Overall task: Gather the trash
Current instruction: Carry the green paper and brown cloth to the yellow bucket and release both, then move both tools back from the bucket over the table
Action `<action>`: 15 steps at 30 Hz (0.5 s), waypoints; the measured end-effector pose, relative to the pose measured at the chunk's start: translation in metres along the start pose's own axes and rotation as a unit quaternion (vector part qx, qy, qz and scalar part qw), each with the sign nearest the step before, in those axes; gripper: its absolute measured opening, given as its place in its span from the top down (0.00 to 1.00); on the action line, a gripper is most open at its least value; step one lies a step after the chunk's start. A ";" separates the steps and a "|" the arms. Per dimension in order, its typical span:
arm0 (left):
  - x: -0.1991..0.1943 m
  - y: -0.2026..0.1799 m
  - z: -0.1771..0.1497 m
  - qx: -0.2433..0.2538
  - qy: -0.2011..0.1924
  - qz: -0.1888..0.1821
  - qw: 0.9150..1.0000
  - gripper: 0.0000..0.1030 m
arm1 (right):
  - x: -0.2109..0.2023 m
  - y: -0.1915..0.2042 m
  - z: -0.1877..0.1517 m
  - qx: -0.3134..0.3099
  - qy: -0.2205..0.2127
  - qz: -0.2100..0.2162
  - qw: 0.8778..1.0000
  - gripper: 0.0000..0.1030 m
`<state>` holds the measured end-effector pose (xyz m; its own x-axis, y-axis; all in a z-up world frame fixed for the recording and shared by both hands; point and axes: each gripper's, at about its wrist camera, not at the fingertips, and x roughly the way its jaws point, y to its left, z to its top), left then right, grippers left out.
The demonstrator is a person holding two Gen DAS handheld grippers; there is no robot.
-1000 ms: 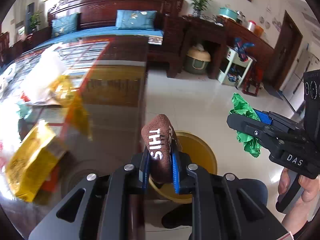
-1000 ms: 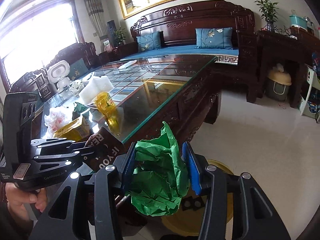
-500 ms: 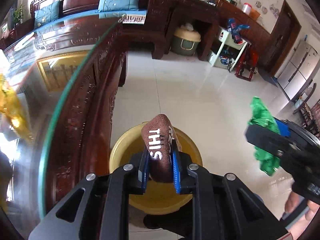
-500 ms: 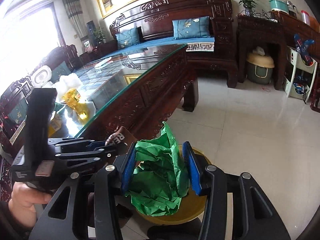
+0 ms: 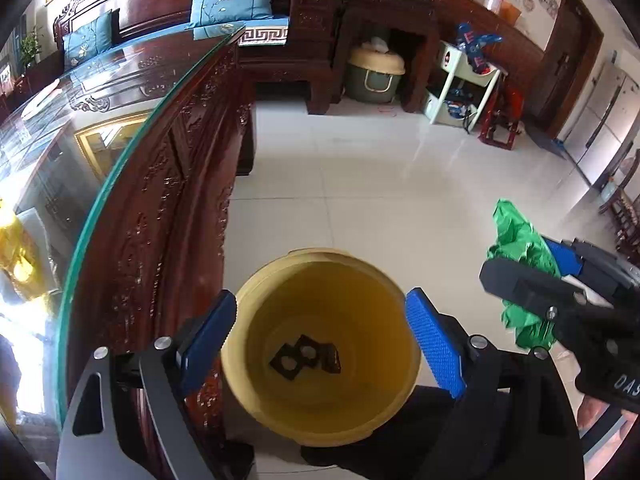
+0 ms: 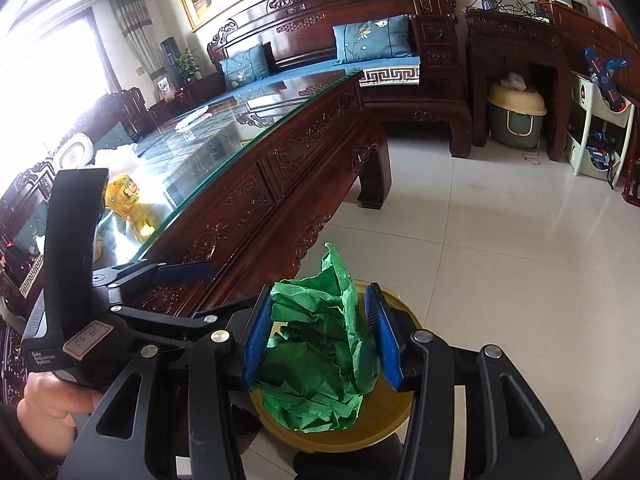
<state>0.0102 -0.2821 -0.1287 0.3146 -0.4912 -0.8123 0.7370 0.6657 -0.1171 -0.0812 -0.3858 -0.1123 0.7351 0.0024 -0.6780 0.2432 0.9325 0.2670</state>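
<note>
- My left gripper (image 5: 316, 344) hangs right over the round yellow plastic bucket (image 5: 256, 392), jaws spread wide, nothing between the blue pads; dark scraps (image 5: 306, 358) lie on the bucket floor
- My right gripper (image 6: 320, 344) is clamped on the crumpled green paper wad (image 6: 320, 360), held above the bucket's rim (image 6: 400, 312) in the right wrist view
- In the left wrist view that wad (image 5: 520, 248) sits off to the right of the bucket, so I judge it may not be fully over the opening; release here and it could land on the white tiled floor (image 5: 380, 184)
- Paper is light and crumpled, so I expect it may cling to a pad or drift sideways when the jaws part
- The two grippers are near each other; swinging the right one in could knock the left one, so I'd clear the left first
- Bucket stands just beside the dark carved wooden table with glass top (image 5: 132, 168); a bump could tip it
- More trash, a yellow crinkly wrapper (image 6: 132, 204), lies on the glass, so collecting isn't finished
</note>
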 end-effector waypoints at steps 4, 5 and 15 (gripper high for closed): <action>-0.010 0.008 0.000 -0.015 -0.006 0.033 0.999 0.14 | 0.007 0.002 0.001 0.000 0.007 0.002 1.000 0.56; -0.014 0.011 -0.001 -0.022 -0.011 0.042 0.999 0.14 | 0.009 0.001 0.003 0.000 0.009 0.002 1.000 0.56; -0.058 0.057 0.000 -0.087 -0.066 0.060 0.992 0.07 | 0.035 0.023 0.007 -0.011 0.025 0.000 1.000 0.34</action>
<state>0.0339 -0.2159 -0.0883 0.4775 -0.4639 -0.7462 0.5787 0.8051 -0.1301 -0.0453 -0.3668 -0.1247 0.7029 0.0206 -0.7110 0.2278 0.9404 0.2524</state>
